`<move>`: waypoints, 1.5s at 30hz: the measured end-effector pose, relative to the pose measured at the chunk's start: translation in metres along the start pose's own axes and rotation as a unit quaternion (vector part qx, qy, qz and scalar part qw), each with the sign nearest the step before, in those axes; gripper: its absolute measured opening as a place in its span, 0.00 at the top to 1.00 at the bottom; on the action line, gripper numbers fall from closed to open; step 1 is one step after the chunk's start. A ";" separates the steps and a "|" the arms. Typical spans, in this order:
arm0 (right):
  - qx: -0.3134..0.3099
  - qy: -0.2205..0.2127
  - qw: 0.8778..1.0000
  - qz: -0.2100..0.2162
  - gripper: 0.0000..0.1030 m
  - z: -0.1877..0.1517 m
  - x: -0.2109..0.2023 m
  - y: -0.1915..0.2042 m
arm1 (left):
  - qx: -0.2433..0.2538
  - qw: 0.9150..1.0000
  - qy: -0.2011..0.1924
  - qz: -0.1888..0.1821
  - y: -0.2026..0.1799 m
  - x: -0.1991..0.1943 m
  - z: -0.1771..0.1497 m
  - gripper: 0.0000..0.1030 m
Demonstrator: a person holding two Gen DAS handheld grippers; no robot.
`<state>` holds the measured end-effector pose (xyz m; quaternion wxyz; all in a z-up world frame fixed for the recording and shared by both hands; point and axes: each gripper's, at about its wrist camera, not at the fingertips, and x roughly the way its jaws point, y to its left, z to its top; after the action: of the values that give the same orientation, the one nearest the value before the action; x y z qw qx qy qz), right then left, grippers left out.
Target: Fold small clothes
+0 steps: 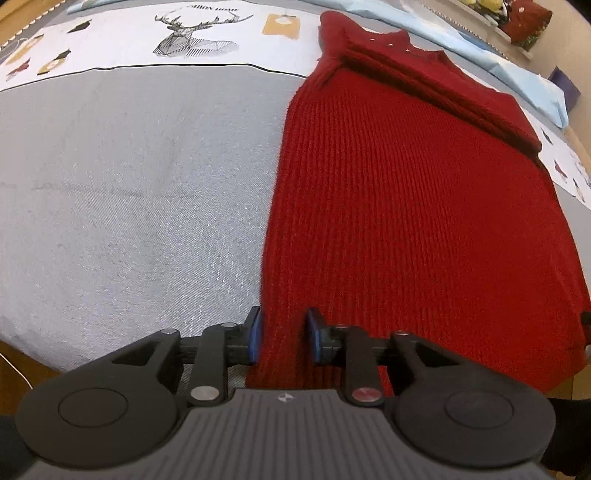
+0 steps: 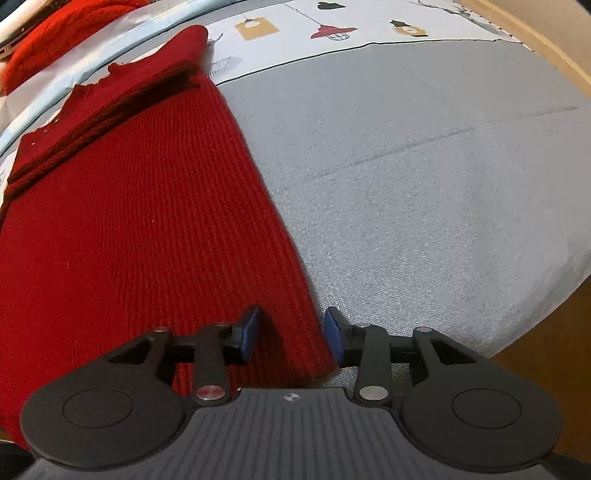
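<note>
A dark red ribbed knit garment [image 1: 417, 206] lies flat on the grey tablecloth [image 1: 129, 184], its sleeves folded across the far end near the collar. My left gripper [image 1: 283, 338] is open, its blue pads either side of the garment's near left hem corner. In the right wrist view the same garment [image 2: 140, 221] fills the left half. My right gripper [image 2: 291, 338] is open, with its pads straddling the near right hem corner. Neither gripper has closed on the fabric.
The grey cloth [image 2: 424, 192] has a white printed border with a deer drawing [image 1: 195, 33] and lamp pictures [image 2: 332, 31]. A light blue sheet [image 1: 480, 48] and other red clothing [image 2: 66, 29] lie beyond the garment. The table's wooden edge [image 2: 546, 40] runs at the right.
</note>
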<state>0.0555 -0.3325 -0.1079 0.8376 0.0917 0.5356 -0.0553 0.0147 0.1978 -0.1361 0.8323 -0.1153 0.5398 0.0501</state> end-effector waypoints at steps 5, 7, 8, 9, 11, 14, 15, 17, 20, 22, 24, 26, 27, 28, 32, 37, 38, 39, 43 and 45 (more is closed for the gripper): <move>-0.028 -0.003 0.999 0.015 0.86 0.000 0.003 0.007 | 0.020 1.000 -0.010 -0.002 -0.004 -0.002 0.001 0.85; -0.036 -0.013 0.999 0.019 0.89 -0.002 -0.003 0.009 | 0.016 1.000 -0.012 -0.004 -0.006 -0.005 0.001 0.85; -0.034 -0.018 0.999 0.021 0.89 -0.002 -0.005 0.008 | 0.014 1.000 -0.012 -0.005 -0.005 -0.006 0.001 0.85; -0.025 -0.024 0.999 0.026 0.89 -0.001 -0.008 0.006 | 0.011 1.000 -0.010 -0.005 -0.004 -0.006 0.001 0.85; -0.012 -0.031 0.999 0.033 0.89 0.001 -0.012 0.002 | 0.011 1.000 -0.003 -0.004 0.000 -0.006 -0.003 0.83; -0.006 -0.015 1.000 0.024 0.82 0.001 -0.006 0.000 | 0.018 1.000 0.000 0.002 -0.003 -0.003 -0.002 0.80; -0.006 -0.004 1.000 0.022 0.78 0.000 -0.003 0.000 | 0.020 1.000 0.000 0.003 -0.004 -0.003 -0.002 0.80; -0.018 0.000 1.000 0.016 0.77 -0.002 0.000 0.003 | 0.023 1.000 -0.001 0.004 -0.006 -0.002 -0.001 0.80; -0.030 -0.002 0.999 0.014 0.81 -0.002 0.000 0.008 | 0.024 1.000 -0.007 0.001 -0.007 -0.002 0.000 0.86; -0.025 -0.009 0.999 0.019 0.88 0.000 -0.002 0.007 | 0.024 1.000 -0.012 -0.002 -0.007 -0.005 -0.001 0.87; -0.020 -0.028 0.999 0.026 0.89 0.003 -0.007 0.006 | 0.023 1.000 -0.014 -0.005 -0.007 -0.007 -0.001 0.87; -0.015 -0.043 0.998 0.034 0.89 0.003 -0.015 0.005 | 0.021 1.000 -0.010 -0.004 -0.007 -0.006 -0.001 0.87; -0.014 -0.046 0.998 0.036 0.89 0.003 -0.015 0.004 | 0.022 1.000 -0.007 -0.003 -0.007 -0.004 -0.001 0.85; -0.013 -0.043 0.998 0.033 0.88 0.003 -0.014 0.003 | 0.024 1.000 -0.006 -0.001 -0.007 -0.003 -0.001 0.83; -0.008 0.002 1.000 0.021 0.79 0.000 0.002 0.003 | 0.029 1.000 -0.003 0.005 -0.010 0.000 0.000 0.81; -0.021 0.002 1.000 0.019 0.80 0.004 0.005 0.008 | 0.028 1.000 -0.004 0.003 -0.009 0.001 0.000 0.81; -0.019 0.002 1.000 0.021 0.82 0.005 0.006 0.007 | 0.030 1.000 -0.005 0.004 -0.010 0.001 0.000 0.81; -0.018 0.000 1.000 0.022 0.85 0.004 0.004 0.006 | 0.031 0.999 -0.005 0.004 -0.010 0.001 -0.001 0.81; -0.024 -0.008 0.999 0.021 0.86 -0.001 0.000 0.006 | 0.030 1.000 -0.005 0.005 -0.012 0.001 -0.002 0.81; -0.022 -0.007 1.000 0.021 0.82 -0.001 -0.001 0.005 | 0.032 0.999 -0.005 0.006 -0.012 0.001 -0.002 0.81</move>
<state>0.0557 -0.3271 -0.1071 0.8441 0.0843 0.5289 -0.0267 0.0163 0.1855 -0.1363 0.8377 -0.0850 0.5381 0.0389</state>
